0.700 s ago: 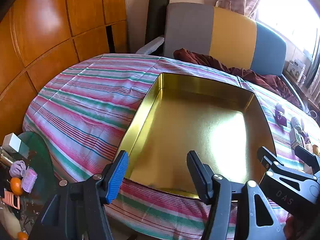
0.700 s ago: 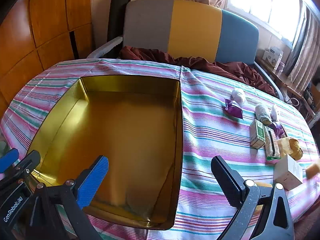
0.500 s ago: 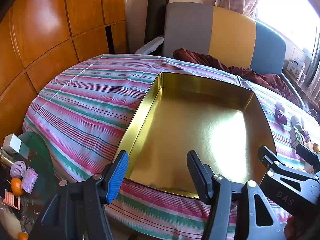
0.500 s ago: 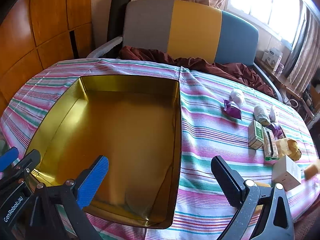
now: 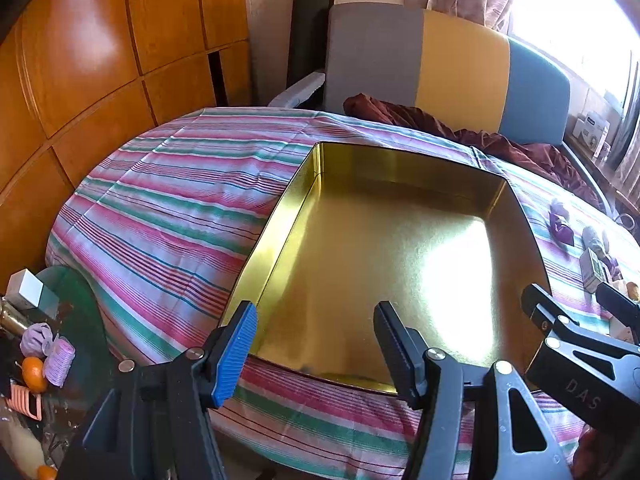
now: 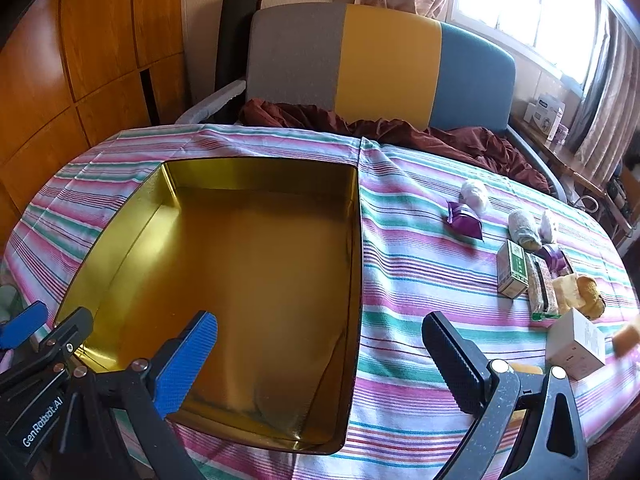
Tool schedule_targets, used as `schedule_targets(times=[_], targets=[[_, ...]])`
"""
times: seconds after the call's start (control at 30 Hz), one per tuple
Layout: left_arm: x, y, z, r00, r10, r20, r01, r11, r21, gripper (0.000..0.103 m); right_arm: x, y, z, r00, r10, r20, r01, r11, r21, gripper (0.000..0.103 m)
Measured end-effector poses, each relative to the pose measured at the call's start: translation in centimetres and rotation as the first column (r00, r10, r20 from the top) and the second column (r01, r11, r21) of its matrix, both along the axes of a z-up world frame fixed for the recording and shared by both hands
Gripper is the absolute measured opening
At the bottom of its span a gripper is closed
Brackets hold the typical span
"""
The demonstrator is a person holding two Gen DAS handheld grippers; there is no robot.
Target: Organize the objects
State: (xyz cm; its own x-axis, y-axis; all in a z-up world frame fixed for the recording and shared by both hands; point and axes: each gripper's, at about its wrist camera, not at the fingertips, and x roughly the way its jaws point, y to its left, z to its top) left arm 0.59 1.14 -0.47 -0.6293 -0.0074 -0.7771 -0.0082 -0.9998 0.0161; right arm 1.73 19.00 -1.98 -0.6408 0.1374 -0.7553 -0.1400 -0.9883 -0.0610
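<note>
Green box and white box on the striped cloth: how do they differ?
The green box is slim, printed and stands farther back beside the wrapped snack bar; the white box is plain, squarer, bulkier and nearer the camera. Both are cardboard and sit outside the gold tin, to its right, untouched.

Empty gold tin (image 6: 256,264); small items (image 6: 532,268) beside

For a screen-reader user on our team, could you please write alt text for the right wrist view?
An empty gold tin tray sits on a striped tablecloth, with the open right hand-held gripper hovering over its near right corner, holding nothing. Small packets and boxes lie scattered on the cloth to the right. A grey, yellow and blue sofa back stands behind.
</note>
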Motion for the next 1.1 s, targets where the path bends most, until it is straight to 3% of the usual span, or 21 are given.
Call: schedule_targets(times=[0.3,0.47,0.7,0.83,0.93,1.1], targets=[[0.2,0.1,0.3,1.000,-0.005,-0.018,0.006,1.000,0.010,0.062,0.4,0.3,0.1,1.000,-0.003,-0.006,0.003,1.000,-0.002,0.103],[0.6,0.7,0.2,0.998,-0.055,-0.012,0.056,0.997,0.059,0.062,0.5,1.0,0.9,0.999,0.016,-0.038,-0.016,1.000,-0.022,0.103],[1.5,2.9,-0.6,0.991,-0.137,-0.001,0.137,0.988,0.071,0.062,0.6,2.7,1.7,0.994,0.090,-0.066,-0.095,0.993,-0.072,0.103],[2.4,4.3,-0.7,0.977,-0.212,0.009,0.210,0.970,0.124,0.062,1.7,5.2,1.6,0.995,0.078,-0.062,-0.083,0.994,-0.068,0.103],[3.3,5.5,-0.5,0.962,-0.275,0.002,0.271,0.950,0.158,0.062,2.9,8.0,1.4,0.997,0.020,-0.070,-0.023,0.999,-0.037,0.103],[4.6,8.0,0.1,0.927,-0.376,-0.007,0.371,0.911,0.183,0.062,5.3,14.8,1.4,0.992,-0.093,-0.083,0.087,0.993,-0.077,0.103]])
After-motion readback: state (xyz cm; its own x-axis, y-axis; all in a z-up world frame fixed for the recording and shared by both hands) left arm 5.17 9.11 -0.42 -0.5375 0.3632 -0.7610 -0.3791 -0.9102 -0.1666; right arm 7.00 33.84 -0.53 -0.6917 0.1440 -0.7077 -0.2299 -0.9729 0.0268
